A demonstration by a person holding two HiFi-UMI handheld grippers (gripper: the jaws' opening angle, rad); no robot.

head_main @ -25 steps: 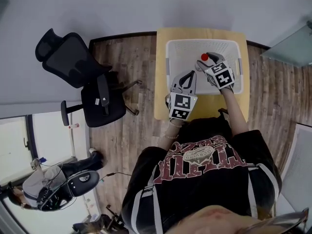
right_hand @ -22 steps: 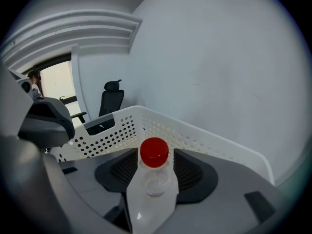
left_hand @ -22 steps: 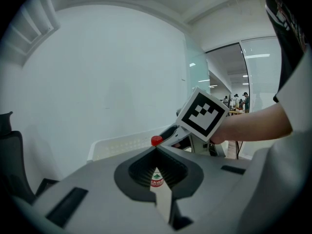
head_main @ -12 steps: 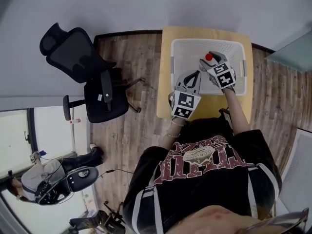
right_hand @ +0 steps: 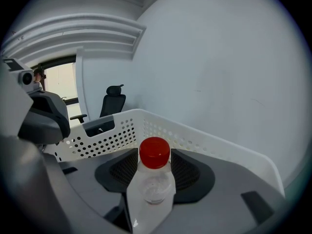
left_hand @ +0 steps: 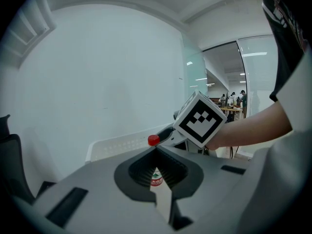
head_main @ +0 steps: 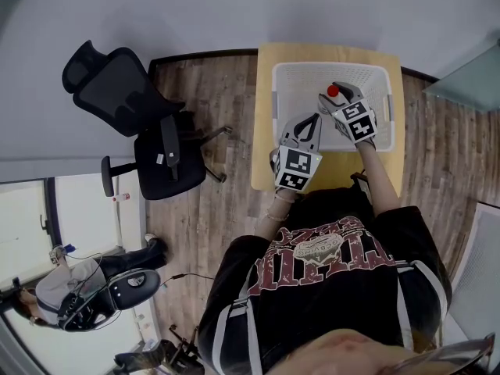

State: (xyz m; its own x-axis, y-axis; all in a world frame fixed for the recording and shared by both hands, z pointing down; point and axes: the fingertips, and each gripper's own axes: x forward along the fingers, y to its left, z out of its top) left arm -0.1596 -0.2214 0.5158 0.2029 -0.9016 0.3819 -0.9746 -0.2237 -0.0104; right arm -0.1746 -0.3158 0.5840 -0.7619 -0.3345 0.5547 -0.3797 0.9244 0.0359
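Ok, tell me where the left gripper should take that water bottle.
Probably the labelled body of the water bottle, from the left: the right gripper clamps the shoulder under the red cap, and the left gripper faces that part below it, over the white basket.

Lighting was bright, even and diffuse, with soft shadows. Both my gripper views had heavy fisheye bending with black vignetted corners; the bottle (right_hand: 155, 179) right at the lens looked slightly soft.

An office: black swivel chair (head_main: 137, 131) on wood-plank floor (head_main: 226, 209), glass partitions (left_hand: 222, 82), pale plain walls (head_main: 234, 6).
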